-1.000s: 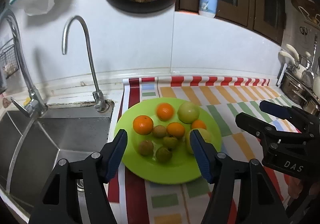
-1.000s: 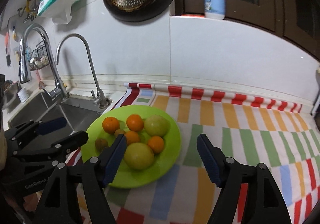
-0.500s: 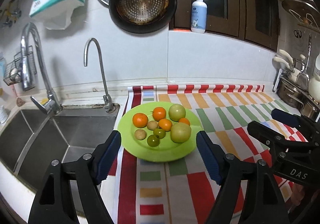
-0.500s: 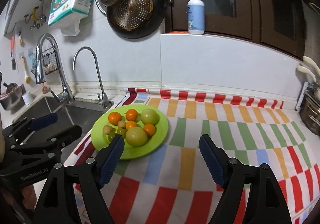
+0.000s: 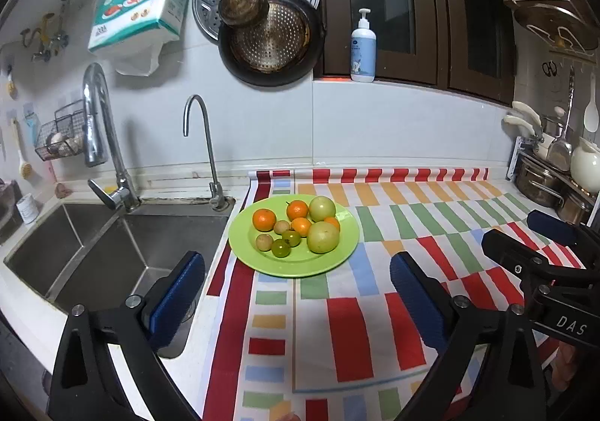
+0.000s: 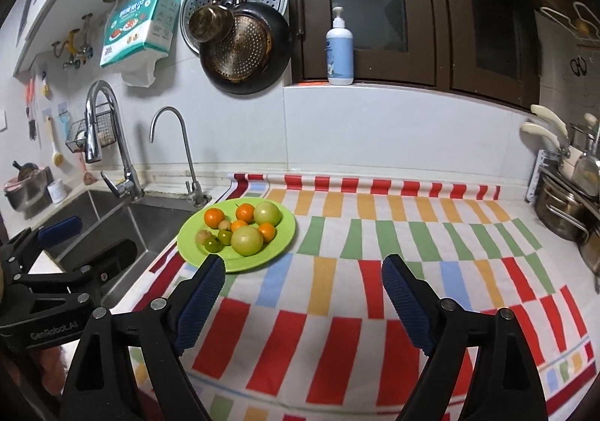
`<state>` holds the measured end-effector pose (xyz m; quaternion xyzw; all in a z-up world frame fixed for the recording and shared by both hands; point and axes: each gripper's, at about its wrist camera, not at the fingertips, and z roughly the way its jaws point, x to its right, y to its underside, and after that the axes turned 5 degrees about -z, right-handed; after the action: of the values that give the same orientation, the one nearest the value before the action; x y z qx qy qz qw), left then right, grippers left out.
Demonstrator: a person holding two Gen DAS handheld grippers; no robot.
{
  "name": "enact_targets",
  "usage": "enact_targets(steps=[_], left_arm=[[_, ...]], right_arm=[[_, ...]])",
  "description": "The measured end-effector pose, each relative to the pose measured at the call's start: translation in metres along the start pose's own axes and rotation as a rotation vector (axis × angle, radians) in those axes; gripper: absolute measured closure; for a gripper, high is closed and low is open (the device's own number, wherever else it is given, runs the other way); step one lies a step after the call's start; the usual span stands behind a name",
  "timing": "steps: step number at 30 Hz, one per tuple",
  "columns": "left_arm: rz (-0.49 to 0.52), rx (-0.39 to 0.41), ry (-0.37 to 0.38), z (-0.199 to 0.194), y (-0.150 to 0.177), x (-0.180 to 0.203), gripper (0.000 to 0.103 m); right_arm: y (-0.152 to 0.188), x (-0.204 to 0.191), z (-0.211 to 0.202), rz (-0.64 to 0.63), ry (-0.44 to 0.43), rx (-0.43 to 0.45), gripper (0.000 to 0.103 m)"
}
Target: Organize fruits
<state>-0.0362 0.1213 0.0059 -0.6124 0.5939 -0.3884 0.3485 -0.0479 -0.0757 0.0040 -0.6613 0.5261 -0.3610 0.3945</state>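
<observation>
A lime green plate (image 5: 339, 252) (image 6: 281, 237) sits on the striped cloth beside the sink. It holds several fruits: small oranges (image 5: 264, 219) (image 6: 214, 217), two large pale green fruits (image 5: 323, 237) (image 6: 246, 240), and several small green and tan fruits (image 5: 280, 247) (image 6: 212, 244). My left gripper (image 5: 298, 282) is open and empty, well back from the plate. My right gripper (image 6: 303, 276) is open and empty, back and to the right of the plate. Each gripper shows in the other's view, the right one (image 5: 540, 241) and the left one (image 6: 75, 237).
A steel sink (image 5: 112, 244) with two taps (image 5: 210, 158) lies left of the plate. The colourful striped cloth (image 6: 375, 271) covers the counter. Steel pots (image 6: 566, 211) stand at the right edge. Pans hang on the wall; a soap bottle (image 6: 339, 49) stands on the ledge.
Both grippers have pulled back and up from the plate, so it looks smaller and farther. Both stay open and empty. The fruits have not moved.
</observation>
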Motion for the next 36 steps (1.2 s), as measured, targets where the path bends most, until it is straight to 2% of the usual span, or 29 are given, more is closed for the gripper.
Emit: enact_targets(steps=[15, 36], left_arm=[[0.003, 0.02, -0.012, -0.048, 0.016, 0.015, 0.0], [0.024, 0.043, -0.011, -0.078, 0.025, 0.032, 0.0]], right_arm=[[0.02, 0.007, -0.052, 0.0, 0.011, 0.024, 0.017], [0.033, 0.015, -0.085, 0.009, 0.014, 0.055, 0.017]])
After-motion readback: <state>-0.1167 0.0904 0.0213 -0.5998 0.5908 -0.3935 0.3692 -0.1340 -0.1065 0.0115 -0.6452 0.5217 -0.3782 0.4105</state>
